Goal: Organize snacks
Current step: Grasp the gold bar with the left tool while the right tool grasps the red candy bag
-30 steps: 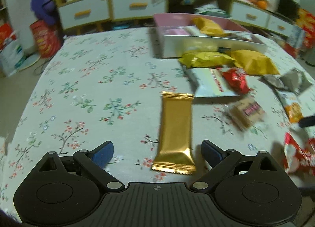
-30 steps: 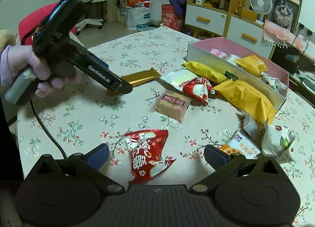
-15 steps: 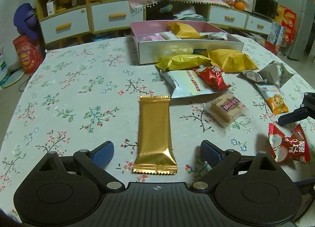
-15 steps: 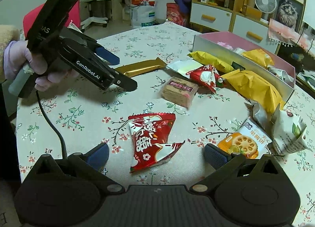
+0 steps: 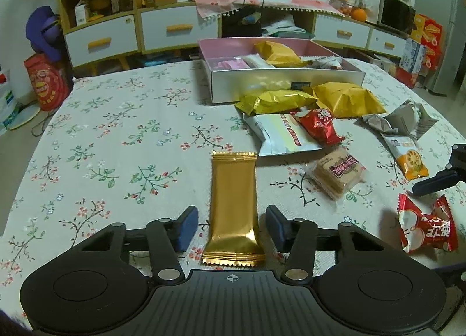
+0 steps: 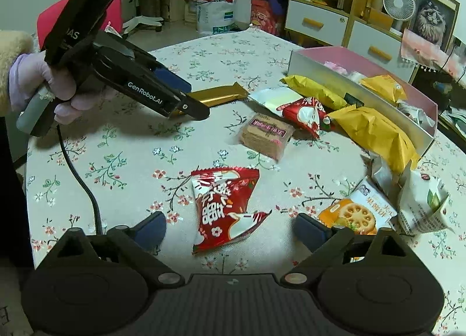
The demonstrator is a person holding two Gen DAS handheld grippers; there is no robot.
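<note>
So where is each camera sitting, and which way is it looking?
Left wrist: rides on the left gripper, looking along its open fingers at the gold bar wrapper lying between them, with the pink snack box beyond.
Right wrist: rides on the right gripper, looking across the table at the red candy packet between its open fingers; the gloved left hand shows too.
Shared: gold bar, red packet, box, and brown biscuit pack.
</note>
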